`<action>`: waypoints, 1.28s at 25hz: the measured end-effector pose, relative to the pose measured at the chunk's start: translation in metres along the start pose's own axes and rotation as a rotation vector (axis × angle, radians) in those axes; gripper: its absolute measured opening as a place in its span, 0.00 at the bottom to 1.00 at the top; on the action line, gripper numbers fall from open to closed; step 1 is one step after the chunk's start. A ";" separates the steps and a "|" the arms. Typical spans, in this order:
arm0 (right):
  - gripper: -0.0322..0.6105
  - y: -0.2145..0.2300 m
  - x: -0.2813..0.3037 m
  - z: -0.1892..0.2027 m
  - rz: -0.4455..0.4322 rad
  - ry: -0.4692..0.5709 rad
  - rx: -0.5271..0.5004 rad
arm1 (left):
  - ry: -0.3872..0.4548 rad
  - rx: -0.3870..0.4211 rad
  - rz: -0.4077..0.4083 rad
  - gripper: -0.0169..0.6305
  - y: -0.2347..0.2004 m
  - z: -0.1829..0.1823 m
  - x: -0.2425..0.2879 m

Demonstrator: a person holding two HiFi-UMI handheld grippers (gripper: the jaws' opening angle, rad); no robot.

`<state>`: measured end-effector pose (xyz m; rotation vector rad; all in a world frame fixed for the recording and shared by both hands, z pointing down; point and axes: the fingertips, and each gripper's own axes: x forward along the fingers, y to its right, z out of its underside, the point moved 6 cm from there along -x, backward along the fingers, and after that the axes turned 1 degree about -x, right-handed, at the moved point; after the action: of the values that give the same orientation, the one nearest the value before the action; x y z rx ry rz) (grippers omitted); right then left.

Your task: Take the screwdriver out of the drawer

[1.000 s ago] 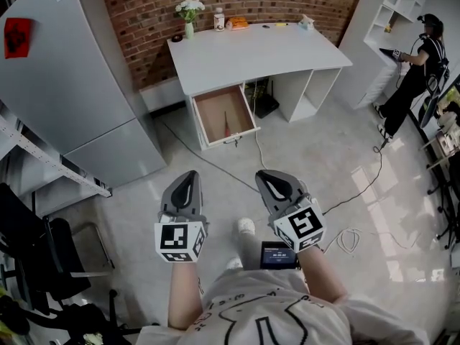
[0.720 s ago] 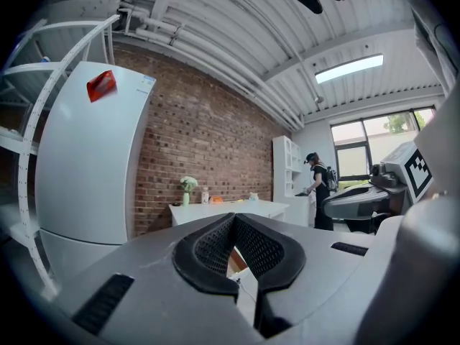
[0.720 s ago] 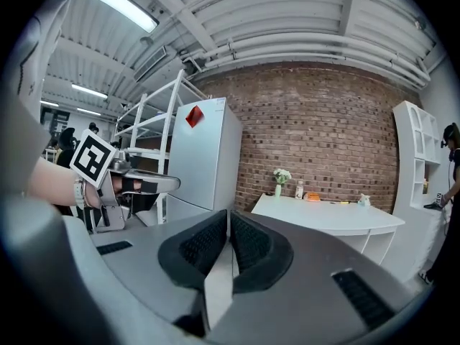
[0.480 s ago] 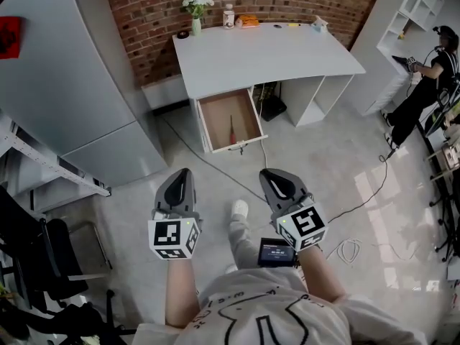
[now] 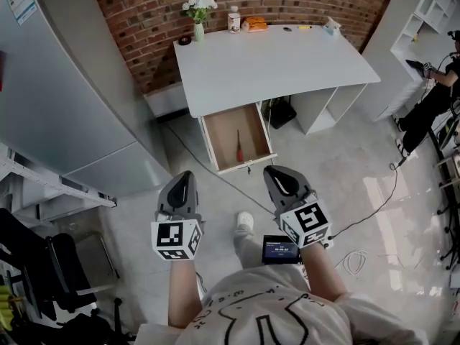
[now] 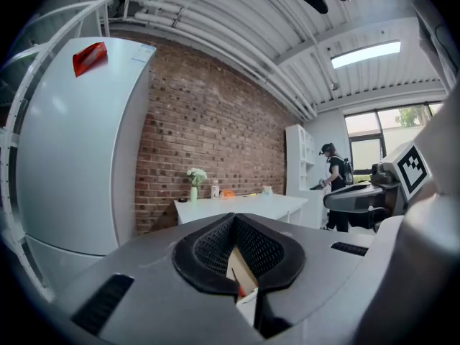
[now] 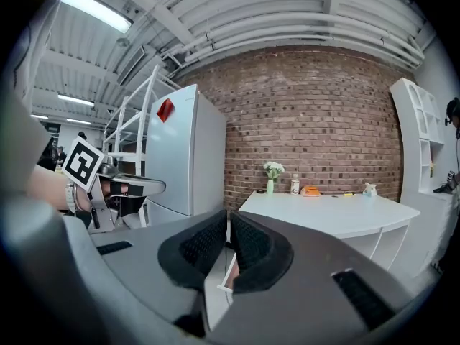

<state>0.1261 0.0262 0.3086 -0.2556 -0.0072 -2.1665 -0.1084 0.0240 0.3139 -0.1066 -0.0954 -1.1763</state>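
The drawer (image 5: 210,139) under the white tabletop (image 5: 273,63) is already pulled open. The screwdriver (image 5: 239,146) lies flat on the drawer's bottom. Its red handle is at the end nearer to me.

I am standing on the floor a little way from the drawer. My left tool (image 5: 185,178) and my right tool (image 5: 275,172) are both out in front of me, side by side. They point toward the drawer and neither one touches anything. Both tools are pressed together, and there is nothing in either one.

I think I am on the first step, which is getting close enough to reach in. The screwdriver has not been picked up yet.

Next I need to go right up to the drawer. Then I should spread one tool wide and dip it down into the drawer. The right tool looks a bit nearer, so I would use that one. I would pinch the screwdriver across its red handle and lift it straight up. I must not bump the drawer's walls.
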 end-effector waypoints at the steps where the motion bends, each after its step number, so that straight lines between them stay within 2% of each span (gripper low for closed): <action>1: 0.09 0.006 0.008 0.000 -0.001 -0.006 0.002 | -0.007 -0.003 -0.002 0.04 -0.004 0.000 0.009; 7: 0.09 0.053 0.054 0.008 0.007 -0.043 0.043 | -0.025 0.001 -0.001 0.04 -0.023 -0.004 0.066; 11: 0.09 0.077 0.093 0.009 -0.023 -0.067 0.041 | -0.052 -0.008 -0.034 0.04 -0.041 -0.001 0.096; 16: 0.09 0.097 0.138 0.017 -0.066 -0.115 0.029 | -0.081 -0.036 -0.085 0.04 -0.064 0.013 0.122; 21: 0.09 0.104 0.169 0.021 -0.075 -0.147 0.031 | -0.102 -0.048 -0.095 0.04 -0.085 0.021 0.139; 27: 0.09 0.103 0.191 0.025 -0.058 -0.194 0.027 | -0.119 -0.054 -0.067 0.04 -0.111 0.023 0.157; 32: 0.09 0.104 0.200 0.038 -0.037 -0.245 0.055 | -0.160 -0.038 0.016 0.04 -0.125 0.032 0.168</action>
<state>0.1075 -0.1918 0.3739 -0.4904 -0.2119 -2.1551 -0.1607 -0.1725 0.3719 -0.2345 -0.2131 -1.1527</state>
